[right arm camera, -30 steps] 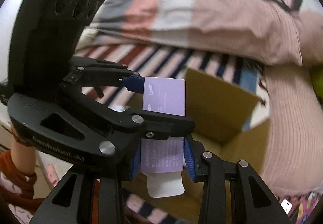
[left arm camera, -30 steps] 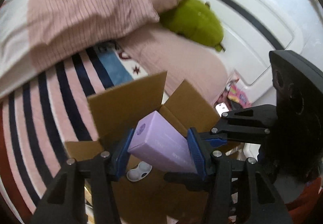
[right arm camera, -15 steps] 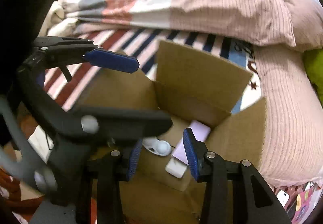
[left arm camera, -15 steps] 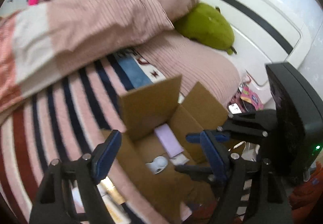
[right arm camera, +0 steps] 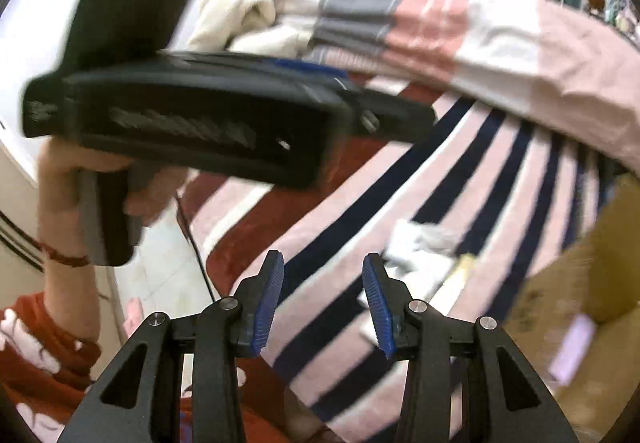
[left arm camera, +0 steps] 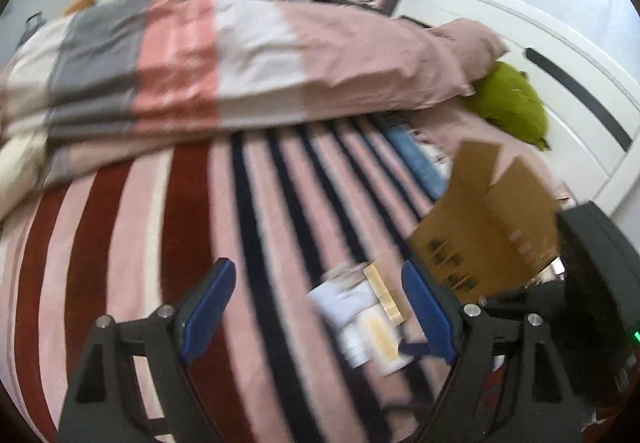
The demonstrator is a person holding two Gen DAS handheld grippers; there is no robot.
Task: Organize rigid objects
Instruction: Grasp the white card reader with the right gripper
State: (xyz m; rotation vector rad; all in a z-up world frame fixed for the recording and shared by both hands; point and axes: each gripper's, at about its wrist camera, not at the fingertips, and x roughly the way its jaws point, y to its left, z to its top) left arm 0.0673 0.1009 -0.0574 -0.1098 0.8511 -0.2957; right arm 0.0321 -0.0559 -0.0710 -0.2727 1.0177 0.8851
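Note:
My left gripper (left arm camera: pixel 316 303) is open and empty above the striped blanket (left arm camera: pixel 160 243). A blurred pile of small boxes and packets (left arm camera: pixel 368 319) lies on the blanket between its fingers, nearer the right finger. The open cardboard box (left arm camera: pixel 488 227) stands to the right. My right gripper (right arm camera: pixel 324 299) is open and empty over the blanket edge. The same pile (right arm camera: pixel 424 259) lies just right of it. The purple box (right arm camera: pixel 572 347) lies inside the cardboard box (right arm camera: pixel 576 283) at the far right. The left gripper's body (right arm camera: pixel 192 123) crosses the upper left.
A folded pink, white and grey duvet (left arm camera: pixel 224 63) lies behind the blanket. A green plush (left arm camera: pixel 508 103) rests by the white headboard (left arm camera: pixel 560 55). The person's hand (right arm camera: pixel 68 179) and red sleeve are at the left, over pale floor (right arm camera: pixel 160 275).
The left gripper let go of the purple box, which now lies in the cardboard box. Both grippers opened and swung left, away from the box, toward the pile on the blanket.

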